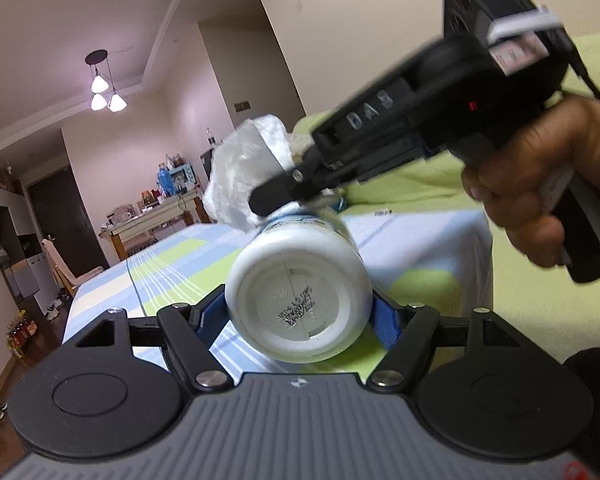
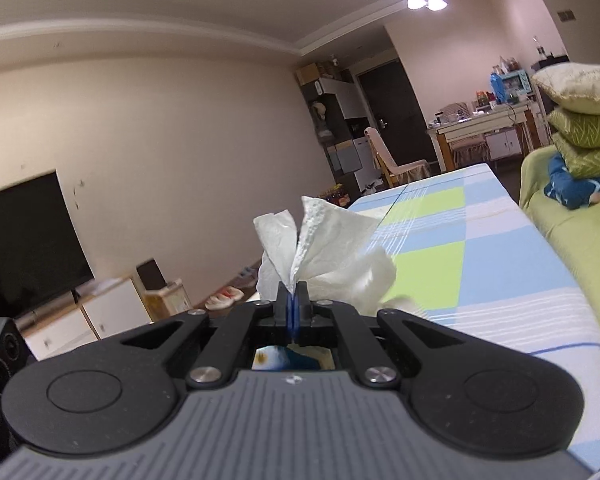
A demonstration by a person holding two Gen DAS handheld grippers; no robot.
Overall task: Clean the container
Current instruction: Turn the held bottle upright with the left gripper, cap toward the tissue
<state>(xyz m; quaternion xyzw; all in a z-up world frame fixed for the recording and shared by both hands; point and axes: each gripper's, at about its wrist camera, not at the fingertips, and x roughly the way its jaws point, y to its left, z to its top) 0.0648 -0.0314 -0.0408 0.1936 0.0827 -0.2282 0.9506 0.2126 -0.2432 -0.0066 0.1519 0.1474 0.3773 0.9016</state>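
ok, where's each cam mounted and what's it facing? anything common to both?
Left wrist: sits on left gripper, faces white container base-on; right gripper and a hand show.
Right wrist: sits on right gripper, faces pinched paper towel; no hand shows.
Shared: paper towel, checked tablecloth, ceiling lamp.

A big table wears a cloth with blue, green and white squares. Beside it sits a green sofa with pillows piled up — three of them. A black TV hangs on the wall. Three lamps glow on the ceiling — far off stands a messy desk.
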